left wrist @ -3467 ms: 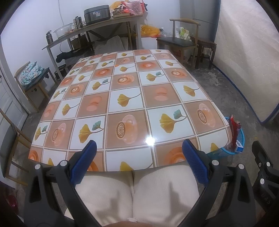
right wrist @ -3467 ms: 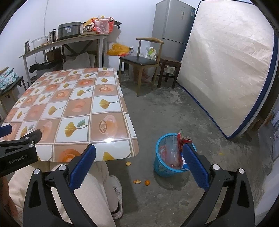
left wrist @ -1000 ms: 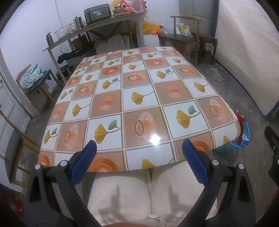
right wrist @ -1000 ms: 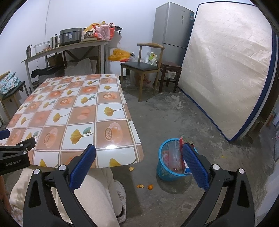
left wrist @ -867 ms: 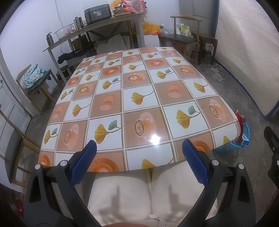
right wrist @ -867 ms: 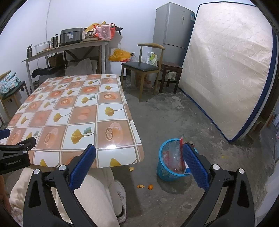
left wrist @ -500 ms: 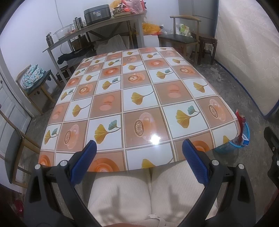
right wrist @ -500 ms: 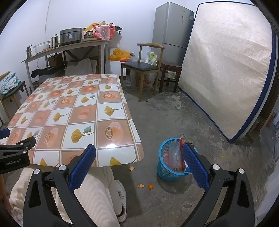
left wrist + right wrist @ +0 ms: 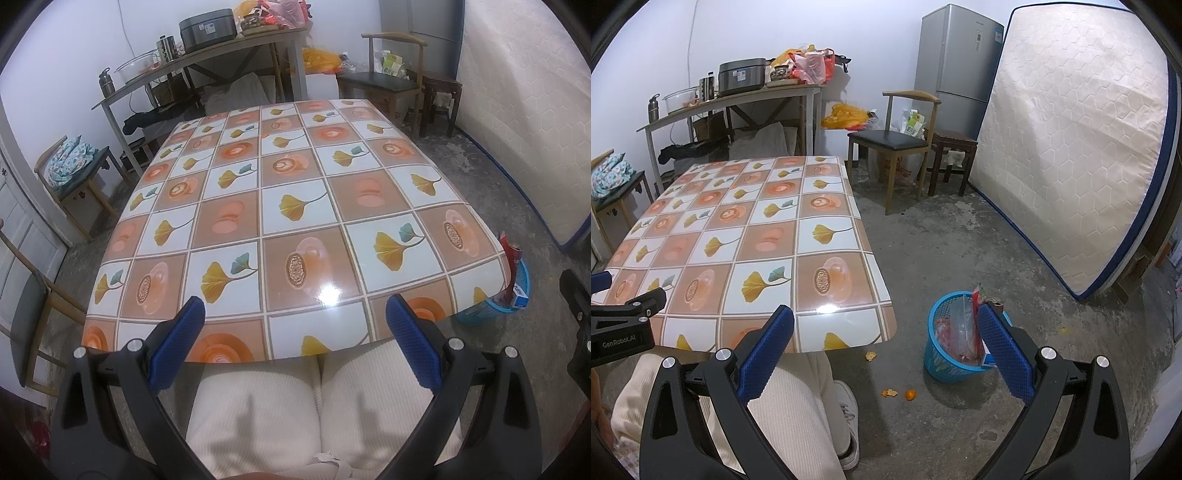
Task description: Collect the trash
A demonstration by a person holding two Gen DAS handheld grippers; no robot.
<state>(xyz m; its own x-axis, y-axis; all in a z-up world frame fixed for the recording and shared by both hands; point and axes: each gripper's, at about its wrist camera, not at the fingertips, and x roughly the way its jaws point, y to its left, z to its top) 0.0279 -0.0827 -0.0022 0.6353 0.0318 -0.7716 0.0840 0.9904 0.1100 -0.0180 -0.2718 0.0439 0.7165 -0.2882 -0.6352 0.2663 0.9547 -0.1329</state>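
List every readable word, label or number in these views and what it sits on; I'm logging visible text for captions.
"GenRobot.AI": white print on the black body of the left hand-held gripper, seen in the right wrist view.
Fridge door stickers: too small to read.
Rice cooker label: blurred.
Blue and white carton in the blue basket: print unreadable.
Green and white pack behind the chair: unreadable.

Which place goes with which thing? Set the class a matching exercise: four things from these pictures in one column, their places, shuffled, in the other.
Things:
1. blue basket
2. orange peel bits
3. mattress
4. black-seated chair

Places:
A. leaning upright against the wall
B. on the floor to the right of the table, holding trash
C. in front of the fridge
D. loose on the floor between shoe and basket

Pairs: 1-B, 2-D, 3-A, 4-C
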